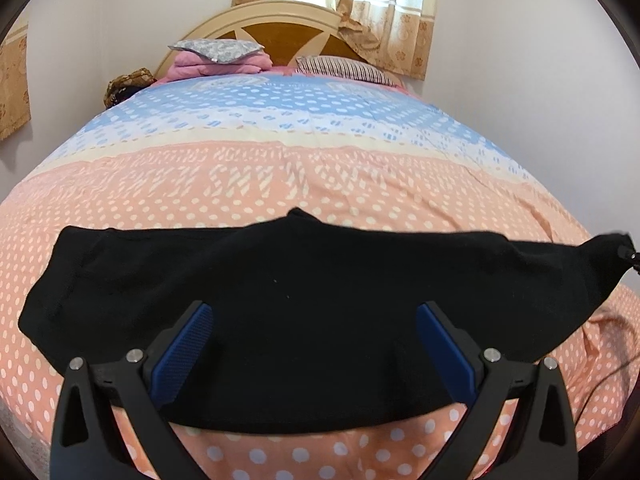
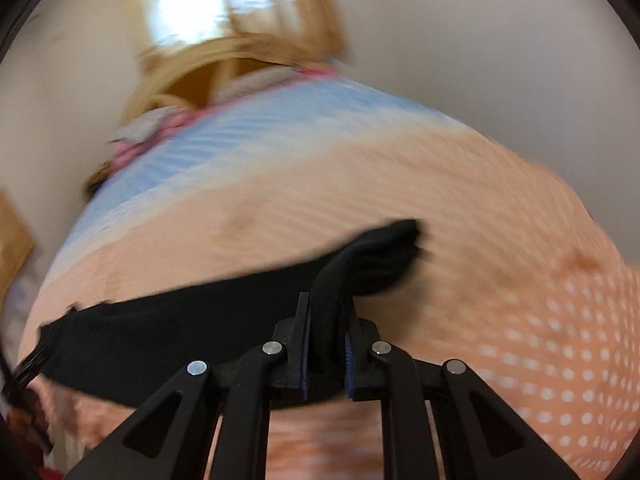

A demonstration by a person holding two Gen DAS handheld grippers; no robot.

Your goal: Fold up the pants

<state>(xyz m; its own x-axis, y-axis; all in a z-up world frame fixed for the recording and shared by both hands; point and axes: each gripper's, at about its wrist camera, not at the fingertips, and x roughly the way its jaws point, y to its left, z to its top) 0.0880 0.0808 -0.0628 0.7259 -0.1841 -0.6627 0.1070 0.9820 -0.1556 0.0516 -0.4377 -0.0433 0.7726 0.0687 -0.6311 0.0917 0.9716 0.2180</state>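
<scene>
Your right gripper (image 2: 326, 320) pinches a bunched end of the black pants (image 2: 168, 332); your left gripper (image 1: 314, 320) hovers wide open over their middle. Beyond, the pants lie crosswise on the dotted bedspread (image 1: 280, 168), long axis left to right.

The pants (image 1: 304, 320) are matt black cloth, soft and faintly fuzzy. Beneath them the bedsheet (image 1: 280, 176) is thin printed cotton-like cloth — dull, lightly creased at the right. The left gripper (image 1: 315, 344) is matt black plastic with shiny metal pins; its pads (image 1: 448, 348) look like blue ribbed rubber. At upper centre, the headboard (image 1: 280, 32) is glossy wood — cream rim, brown panel.
</scene>
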